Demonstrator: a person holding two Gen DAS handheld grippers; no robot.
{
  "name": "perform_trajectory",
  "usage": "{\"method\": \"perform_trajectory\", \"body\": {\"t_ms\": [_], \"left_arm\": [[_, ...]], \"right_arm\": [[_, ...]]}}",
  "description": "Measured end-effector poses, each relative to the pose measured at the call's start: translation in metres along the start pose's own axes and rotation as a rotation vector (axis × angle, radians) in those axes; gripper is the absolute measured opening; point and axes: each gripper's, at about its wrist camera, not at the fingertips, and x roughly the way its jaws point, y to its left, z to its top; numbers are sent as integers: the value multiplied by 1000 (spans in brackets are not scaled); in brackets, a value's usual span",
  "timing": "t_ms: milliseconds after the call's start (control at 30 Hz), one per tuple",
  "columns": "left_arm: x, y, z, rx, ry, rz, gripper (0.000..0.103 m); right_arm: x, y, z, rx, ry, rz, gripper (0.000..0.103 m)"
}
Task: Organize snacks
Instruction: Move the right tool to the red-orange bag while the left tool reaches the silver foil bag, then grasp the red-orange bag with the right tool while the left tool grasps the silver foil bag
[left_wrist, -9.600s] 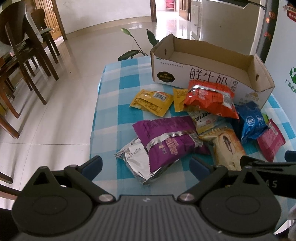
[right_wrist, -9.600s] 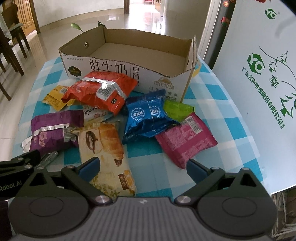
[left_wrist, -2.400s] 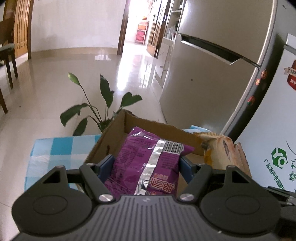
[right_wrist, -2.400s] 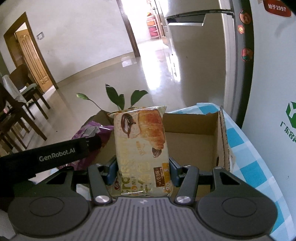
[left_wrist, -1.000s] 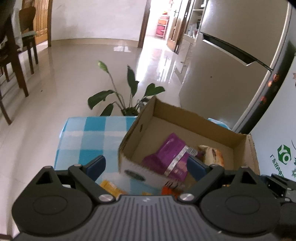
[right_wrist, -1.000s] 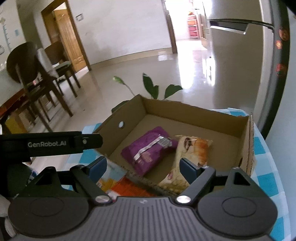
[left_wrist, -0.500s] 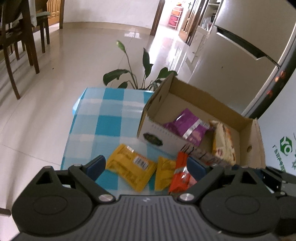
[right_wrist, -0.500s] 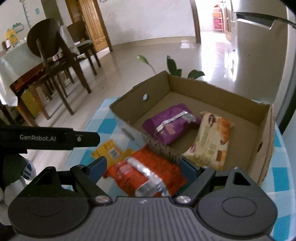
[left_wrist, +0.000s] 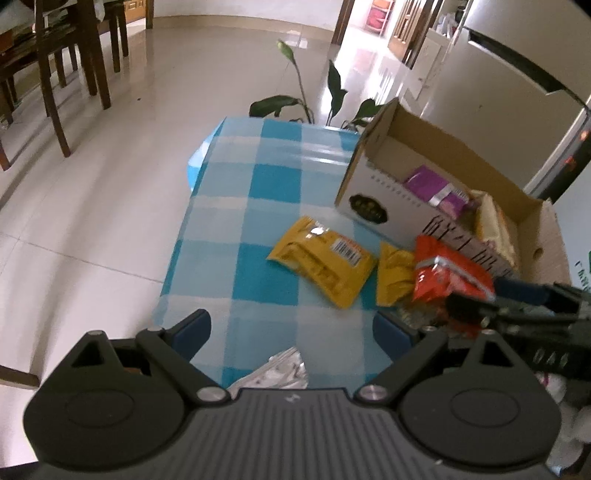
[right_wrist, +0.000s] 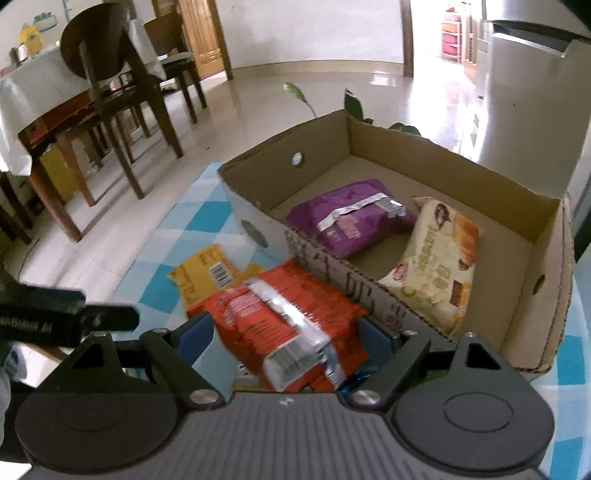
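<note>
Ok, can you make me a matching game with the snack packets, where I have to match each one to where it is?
Things:
1. purple packet
2. croissant packet
3. orange packet
4. big yellow packet

Places:
A. between the right gripper's open jaws
B. on the checked cloth, apart from the box
C. in the box, leaning on its near wall
D. flat in the box, at its left end

Pairs: 1-D, 2-C, 3-A, 4-B

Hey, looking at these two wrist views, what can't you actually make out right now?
- Silver packet, left wrist view: mostly hidden behind the left gripper body.
- Orange packet, right wrist view: print motion-blurred, its near end cut off by the right gripper.
- Blue packet, right wrist view: only a sliver shows under the orange one.
- Cardboard box lettering: unreadable in both views.
</note>
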Motion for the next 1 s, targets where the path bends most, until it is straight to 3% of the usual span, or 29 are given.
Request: {"method": "perform_trajectory", "body": {"t_ms": [133, 433, 667, 1000], "left_arm": [[3, 4, -6, 4, 16, 14, 94], [10, 12, -29, 39, 79, 41, 94], [19, 6, -42, 66, 121, 39, 94], [28, -2, -54, 93, 135, 83, 97]], "right_arm": [[4, -1, -2, 3, 22, 12, 89], [-2, 19, -9, -100, 115, 140, 89], [-5, 11, -1, -22, 75, 86, 89], [16, 15, 1, -9, 96, 41, 90]]}}
